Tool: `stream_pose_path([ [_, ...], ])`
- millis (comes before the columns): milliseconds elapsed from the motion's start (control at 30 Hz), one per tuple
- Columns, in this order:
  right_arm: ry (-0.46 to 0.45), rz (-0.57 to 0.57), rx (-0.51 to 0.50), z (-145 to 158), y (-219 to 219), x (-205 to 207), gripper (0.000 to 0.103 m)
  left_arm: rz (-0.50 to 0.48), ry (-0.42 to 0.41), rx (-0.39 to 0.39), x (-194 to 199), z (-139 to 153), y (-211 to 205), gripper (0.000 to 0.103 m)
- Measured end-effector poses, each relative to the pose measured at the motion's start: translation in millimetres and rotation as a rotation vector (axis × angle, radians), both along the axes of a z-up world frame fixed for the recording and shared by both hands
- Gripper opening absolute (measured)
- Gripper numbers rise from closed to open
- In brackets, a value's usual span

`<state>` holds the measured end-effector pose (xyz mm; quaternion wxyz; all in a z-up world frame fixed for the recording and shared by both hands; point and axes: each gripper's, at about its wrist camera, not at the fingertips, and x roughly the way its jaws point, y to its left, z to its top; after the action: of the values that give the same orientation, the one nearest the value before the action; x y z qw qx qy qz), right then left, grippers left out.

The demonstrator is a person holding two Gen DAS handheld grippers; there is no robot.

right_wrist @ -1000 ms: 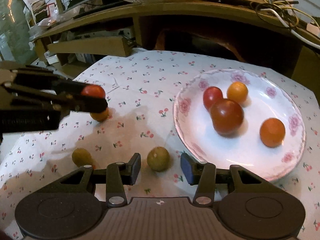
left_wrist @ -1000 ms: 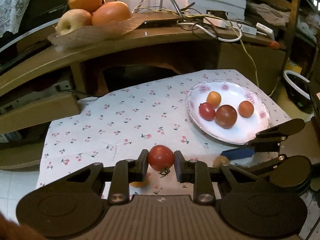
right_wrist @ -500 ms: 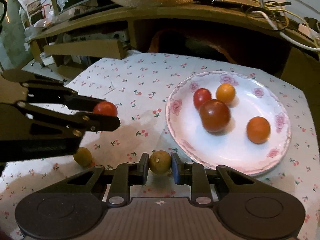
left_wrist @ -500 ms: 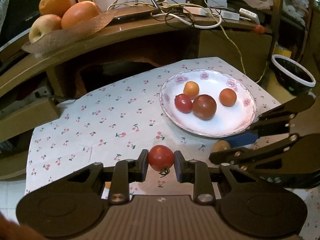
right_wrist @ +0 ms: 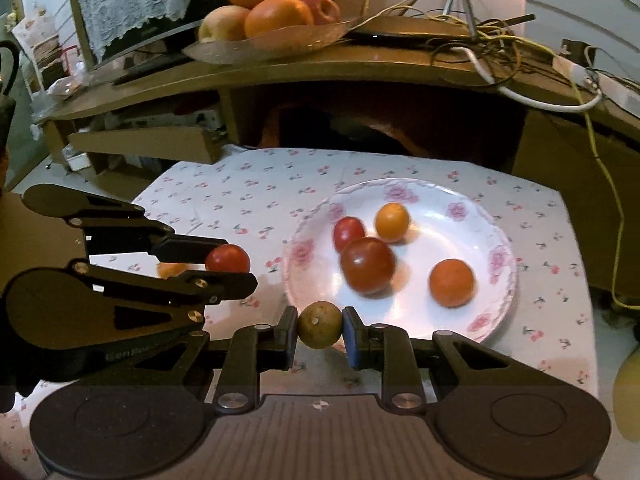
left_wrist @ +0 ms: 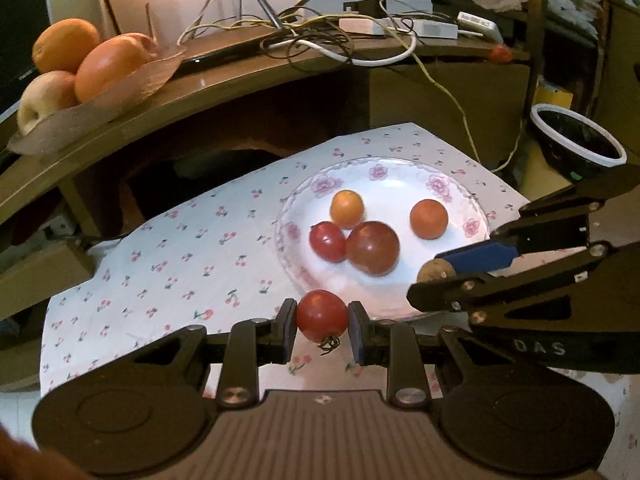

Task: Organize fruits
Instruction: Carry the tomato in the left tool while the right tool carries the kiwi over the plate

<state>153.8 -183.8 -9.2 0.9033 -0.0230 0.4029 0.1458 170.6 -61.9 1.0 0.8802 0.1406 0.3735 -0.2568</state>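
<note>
My left gripper point(left_wrist: 322, 330) is shut on a red tomato point(left_wrist: 322, 315), held just before the near rim of the white flowered plate point(left_wrist: 456, 196). My right gripper point(right_wrist: 319, 330) is shut on a small green-brown fruit point(right_wrist: 320, 324), held above the plate's near-left rim point(right_wrist: 502, 264). Each gripper shows in the other's view: the right with its fruit point(left_wrist: 435, 271), the left with its tomato point(right_wrist: 228, 258). The plate holds several fruits: a dark red tomato point(right_wrist: 367, 265), a red one point(right_wrist: 349, 232), and two orange ones point(right_wrist: 392, 222) point(right_wrist: 452, 282). A small orange fruit point(right_wrist: 172, 269) lies on the cloth behind the left gripper.
A cherry-print cloth point(left_wrist: 192, 248) covers the low table. Behind it, a wooden shelf point(right_wrist: 360, 68) carries a dish of oranges and apples point(right_wrist: 272, 12) and tangled cables point(left_wrist: 320, 40). A dark white-rimmed bowl point(left_wrist: 576, 136) sits at the right.
Both grippers have lifted and moved toward the plate with their fruits. The right gripper raised the green-brown fruit off the cloth; the left carried the tomato right, up to the plate's rim.
</note>
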Motion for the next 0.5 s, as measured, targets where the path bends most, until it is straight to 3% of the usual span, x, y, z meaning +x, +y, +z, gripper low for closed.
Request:
stream_pose_path([
  [500, 0.016, -0.067, -0.041, -12.4, -20.4, 21.0, 0.024, -0.011, 0.006, 0.03, 15.4, -11.1, -20.9, 0.033],
])
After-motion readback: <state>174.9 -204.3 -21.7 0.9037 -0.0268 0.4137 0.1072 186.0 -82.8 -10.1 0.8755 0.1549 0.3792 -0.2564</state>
